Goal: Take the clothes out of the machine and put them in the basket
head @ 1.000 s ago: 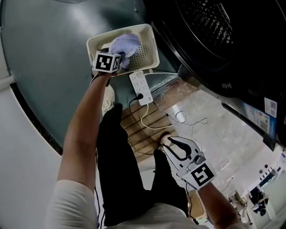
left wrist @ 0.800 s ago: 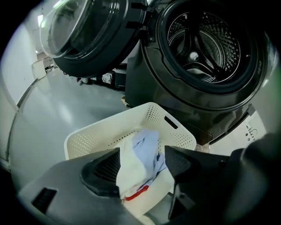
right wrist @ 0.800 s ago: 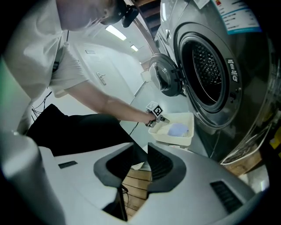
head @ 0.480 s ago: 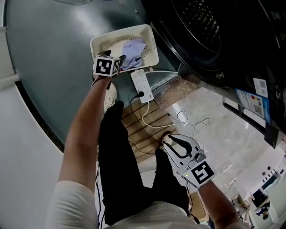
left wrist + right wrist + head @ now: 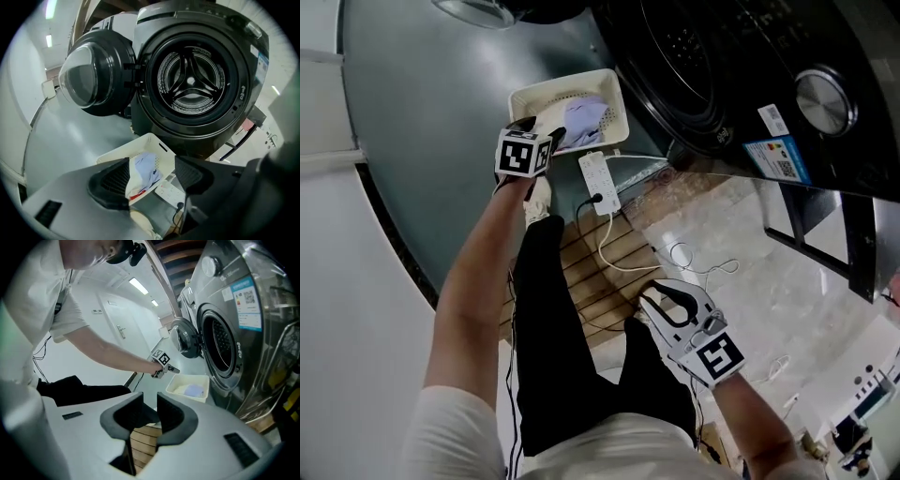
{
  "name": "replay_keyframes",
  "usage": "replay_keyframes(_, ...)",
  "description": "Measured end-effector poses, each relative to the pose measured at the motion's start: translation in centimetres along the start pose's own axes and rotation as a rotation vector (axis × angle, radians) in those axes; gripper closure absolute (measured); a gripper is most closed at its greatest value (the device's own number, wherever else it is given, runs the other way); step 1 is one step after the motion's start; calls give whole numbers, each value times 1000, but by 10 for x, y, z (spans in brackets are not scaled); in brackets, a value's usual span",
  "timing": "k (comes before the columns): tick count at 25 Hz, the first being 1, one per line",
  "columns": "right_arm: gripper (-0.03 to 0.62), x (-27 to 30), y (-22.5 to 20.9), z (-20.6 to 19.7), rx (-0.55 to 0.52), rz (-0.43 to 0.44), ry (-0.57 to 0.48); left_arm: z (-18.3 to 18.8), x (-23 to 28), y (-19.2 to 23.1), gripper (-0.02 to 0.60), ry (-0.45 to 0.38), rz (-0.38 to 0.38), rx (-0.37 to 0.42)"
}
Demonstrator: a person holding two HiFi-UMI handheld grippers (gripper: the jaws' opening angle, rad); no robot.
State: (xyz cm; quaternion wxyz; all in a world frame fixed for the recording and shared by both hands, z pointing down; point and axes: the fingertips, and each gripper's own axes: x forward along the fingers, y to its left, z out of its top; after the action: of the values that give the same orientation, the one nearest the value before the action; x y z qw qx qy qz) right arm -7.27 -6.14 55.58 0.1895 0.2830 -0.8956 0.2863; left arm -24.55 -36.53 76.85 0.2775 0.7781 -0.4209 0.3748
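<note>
Jaws of L gripper (image 5: 542,131) spread wide, nothing btwn them, hanging just above basket (image 5: 140,146). R gripper (image 5: 146,416) jaws a little apart, empty, well away from basket. Clothes (image 5: 146,169) lie in basket, seem to reach its near rim; drum (image 5: 190,86) behind basket looks empty. Risk: cloth at rim could slide out if basket gets nudged. Power strip (image 5: 598,183) w/ cable (image 5: 609,253) just beside basket could get snagged.

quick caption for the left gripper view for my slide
Open left gripper hovers above the white basket of pale clothes, facing the washing machine with its door swung wide.
</note>
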Motion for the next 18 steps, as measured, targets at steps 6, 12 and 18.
replay_keyframes(6,514,-50,23,8,-56,-8,-38,15,-78,-36,302,-65,10,9)
replay_keyframes(12,514,-100,37,16,-94,-29,-79,28,-150,-87,334,-143,-15,13)
replay_keyframes(18,514,-142,54,25,-152,-32,-109,36,-222,-142,383,-216,-35,32)
